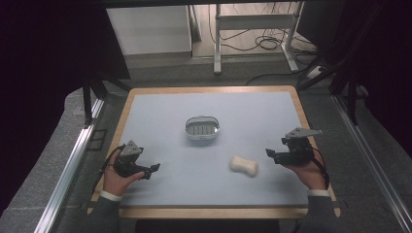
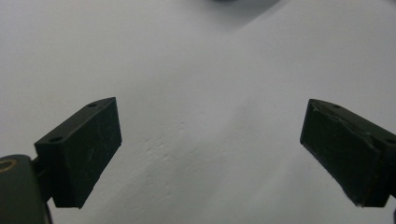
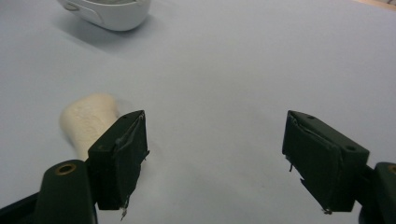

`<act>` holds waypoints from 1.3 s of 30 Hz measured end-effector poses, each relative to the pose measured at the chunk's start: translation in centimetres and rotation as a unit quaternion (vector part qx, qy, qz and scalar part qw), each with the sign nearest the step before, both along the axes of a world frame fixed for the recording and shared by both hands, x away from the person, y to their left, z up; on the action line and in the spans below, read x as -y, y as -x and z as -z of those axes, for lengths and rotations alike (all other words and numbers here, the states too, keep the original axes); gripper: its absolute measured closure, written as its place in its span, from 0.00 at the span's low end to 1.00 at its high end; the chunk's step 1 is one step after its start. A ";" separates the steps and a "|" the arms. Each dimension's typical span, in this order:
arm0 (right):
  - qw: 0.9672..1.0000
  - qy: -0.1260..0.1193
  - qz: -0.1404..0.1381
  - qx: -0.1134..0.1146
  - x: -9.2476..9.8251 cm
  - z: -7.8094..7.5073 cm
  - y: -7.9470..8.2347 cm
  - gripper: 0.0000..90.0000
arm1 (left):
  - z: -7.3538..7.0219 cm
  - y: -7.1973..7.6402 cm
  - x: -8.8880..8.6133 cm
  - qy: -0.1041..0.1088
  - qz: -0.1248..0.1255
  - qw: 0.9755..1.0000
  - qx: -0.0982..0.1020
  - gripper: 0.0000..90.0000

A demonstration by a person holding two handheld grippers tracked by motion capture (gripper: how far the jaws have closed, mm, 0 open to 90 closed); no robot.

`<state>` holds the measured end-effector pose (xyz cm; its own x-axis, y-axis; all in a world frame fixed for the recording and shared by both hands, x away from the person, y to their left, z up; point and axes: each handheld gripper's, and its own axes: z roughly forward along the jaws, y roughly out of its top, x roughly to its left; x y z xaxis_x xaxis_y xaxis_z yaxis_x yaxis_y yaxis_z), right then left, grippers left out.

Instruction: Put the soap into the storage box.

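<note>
A cream bar of soap (image 1: 243, 165) lies on the pale blue mat, right of centre and near the front. In the right gripper view the soap (image 3: 88, 119) is partly hidden behind the left jaw. A white oval soap dish (image 1: 201, 128) with a slotted insert sits in the middle of the mat; its rim (image 3: 112, 14) appears at the top left of the right gripper view. My right gripper (image 1: 270, 154) is open, a short way right of the soap, holding nothing. My left gripper (image 1: 153, 169) is open at the front left, over bare mat (image 2: 205, 116).
The mat (image 1: 160, 111) covers a wooden table (image 1: 204, 212) whose edge borders it all round. Metal rails (image 1: 73, 160) run along both sides. Beyond the table stand a white desk frame (image 1: 252, 22) and loose cables (image 1: 267, 43) on the floor.
</note>
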<state>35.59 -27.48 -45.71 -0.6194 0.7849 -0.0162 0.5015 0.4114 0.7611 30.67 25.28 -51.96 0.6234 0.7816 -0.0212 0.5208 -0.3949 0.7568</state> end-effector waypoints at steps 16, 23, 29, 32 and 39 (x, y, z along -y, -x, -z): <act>0.989 0.076 -0.111 -0.063 -4.4 -0.5 -0.3 0.29 | 0.2 -0.1 0.2 -0.007 0.000 1.000 -0.001 0.06; 0.983 0.098 -0.133 -0.079 -5.8 0.1 -0.6 0.29 | 0.1 -0.1 0.1 -0.008 -0.001 1.000 0.000 0.06; 0.980 0.112 -0.140 -0.088 -6.8 0.3 -0.9 0.29 | 0.2 -0.1 0.2 -0.008 -0.001 1.000 -0.002 0.06; 0.979 0.118 -0.142 -0.089 -7.1 0.4 -0.9 0.29 | 0.2 -0.1 0.2 -0.008 -0.001 1.000 -0.002 0.06; 0.969 0.151 -0.164 -0.105 -9.0 0.7 -1.2 0.29 | 0.2 -0.1 0.2 -0.009 0.000 1.000 -0.002 0.06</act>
